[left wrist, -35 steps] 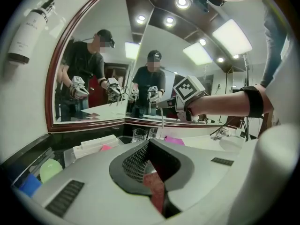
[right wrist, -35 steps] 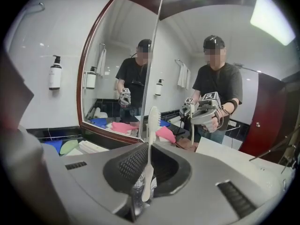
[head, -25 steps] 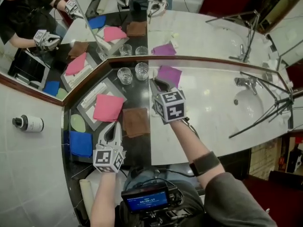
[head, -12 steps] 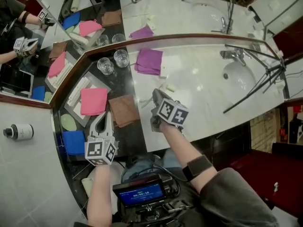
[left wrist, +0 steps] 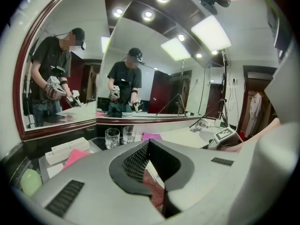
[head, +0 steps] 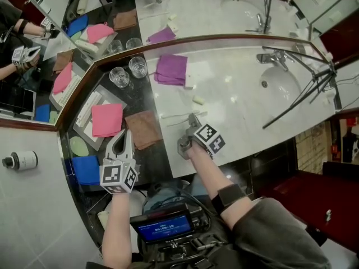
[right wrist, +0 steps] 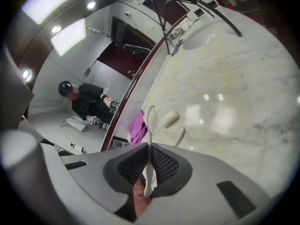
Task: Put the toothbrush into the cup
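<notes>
My right gripper point(head: 192, 120) is low over the white marble counter, rolled onto its side. It is shut on a thin white toothbrush point(right wrist: 150, 139), whose bristle head sticks out past the jaws. In the head view the toothbrush point(head: 173, 116) shows as a pale stick across the gripper's tip. Two glass cups point(head: 119, 76) point(head: 138, 66) stand at the back by the mirror, well away from it, and also show in the left gripper view point(left wrist: 112, 137). My left gripper point(head: 122, 135) is shut and empty, hovering beside the brown cloth point(head: 143, 129).
A pink cloth point(head: 106, 119) lies on a tray, with a blue cloth point(head: 87, 168) nearer me. At the back lies a purple cloth point(head: 171, 68). A small white piece point(head: 198, 100) lies on the marble. The sink point(head: 280, 86), faucet point(head: 269, 58) and tripod legs are at the right.
My right gripper has come away from the cups, dropped toward the counter's near edge and rolled onto its side. The left gripper has hardly shifted.
</notes>
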A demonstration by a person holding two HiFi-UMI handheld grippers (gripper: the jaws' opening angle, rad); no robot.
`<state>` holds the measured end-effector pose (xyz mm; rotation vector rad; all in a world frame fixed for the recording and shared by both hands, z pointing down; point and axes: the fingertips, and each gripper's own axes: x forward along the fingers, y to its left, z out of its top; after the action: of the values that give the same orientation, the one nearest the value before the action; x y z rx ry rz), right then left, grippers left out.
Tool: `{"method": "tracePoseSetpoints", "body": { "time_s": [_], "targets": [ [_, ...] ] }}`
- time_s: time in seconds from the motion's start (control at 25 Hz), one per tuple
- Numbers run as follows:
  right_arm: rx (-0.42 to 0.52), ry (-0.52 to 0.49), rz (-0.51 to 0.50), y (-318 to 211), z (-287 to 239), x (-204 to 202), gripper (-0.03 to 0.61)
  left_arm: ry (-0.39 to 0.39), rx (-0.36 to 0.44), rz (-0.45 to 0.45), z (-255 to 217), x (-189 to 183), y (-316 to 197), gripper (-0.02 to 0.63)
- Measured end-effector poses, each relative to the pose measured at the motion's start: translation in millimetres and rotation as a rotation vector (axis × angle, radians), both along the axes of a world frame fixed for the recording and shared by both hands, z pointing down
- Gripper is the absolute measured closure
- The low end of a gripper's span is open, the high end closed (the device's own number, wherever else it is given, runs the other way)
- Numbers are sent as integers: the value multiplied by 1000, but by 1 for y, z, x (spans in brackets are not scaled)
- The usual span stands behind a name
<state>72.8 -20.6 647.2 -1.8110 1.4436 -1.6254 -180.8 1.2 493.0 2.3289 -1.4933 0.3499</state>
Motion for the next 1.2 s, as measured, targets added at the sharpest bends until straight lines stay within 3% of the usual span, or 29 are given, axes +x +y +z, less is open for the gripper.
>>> {"method": "tracePoseSetpoints", "body": {
  "time_s": [0.16, 0.52, 1.2],
  "targets": [
    [-24, -105, 92, 6, 19, 0, 537, -9, -11, 7, 4, 2, -1, 614],
    [-89, -230, 144, 17, 49, -8, 535, -19, -18, 20, 4, 5, -4, 614],
    [-206, -228, 117, 26, 84, -14, 525, -22, -35, 8, 10, 2, -11, 614]
  ]
}}
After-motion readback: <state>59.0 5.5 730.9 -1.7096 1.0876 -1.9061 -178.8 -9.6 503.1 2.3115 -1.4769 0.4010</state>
